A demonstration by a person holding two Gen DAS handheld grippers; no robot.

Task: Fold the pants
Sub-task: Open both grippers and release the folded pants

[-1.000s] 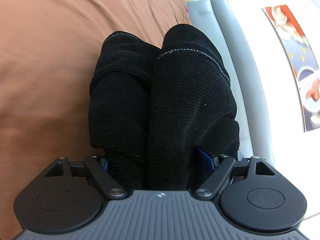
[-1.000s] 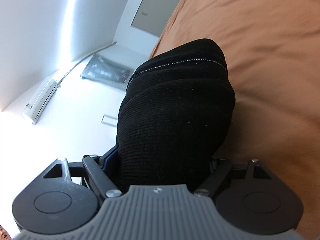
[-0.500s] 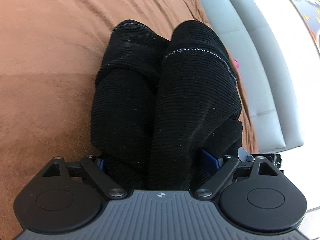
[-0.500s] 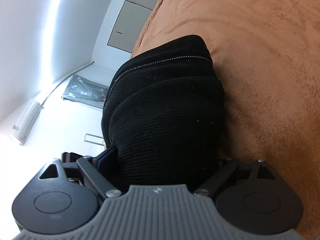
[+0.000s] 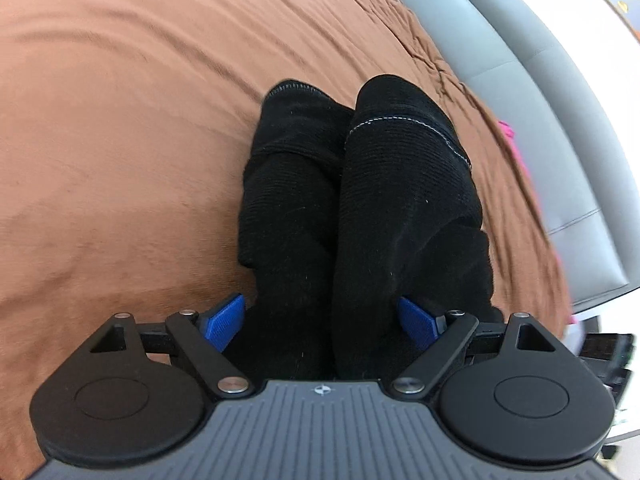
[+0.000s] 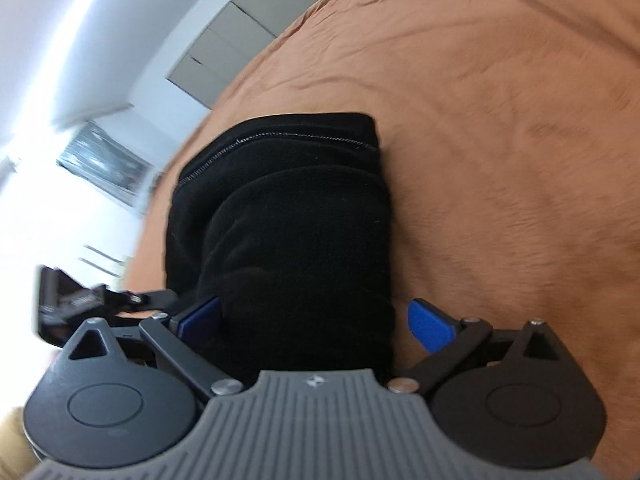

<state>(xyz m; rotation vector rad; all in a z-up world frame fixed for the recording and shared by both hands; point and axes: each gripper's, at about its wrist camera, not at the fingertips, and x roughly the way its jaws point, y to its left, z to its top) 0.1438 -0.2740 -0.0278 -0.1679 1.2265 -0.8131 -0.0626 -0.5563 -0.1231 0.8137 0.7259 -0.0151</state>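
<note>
Both grippers have drawn back across the brown bedspread (image 5: 120, 152) since a second ago, and their blue pads (image 5: 222, 322), then buried in cloth, now show. The left gripper (image 5: 320, 320) stands released, its jaws wide with the black pants (image 5: 360, 208) bunched between them, while the right gripper (image 6: 308, 320) is opening, one pad clear of the cloth. No brand, label or readable writing shows; only pale stitching along a hem (image 6: 280, 136).
</note>
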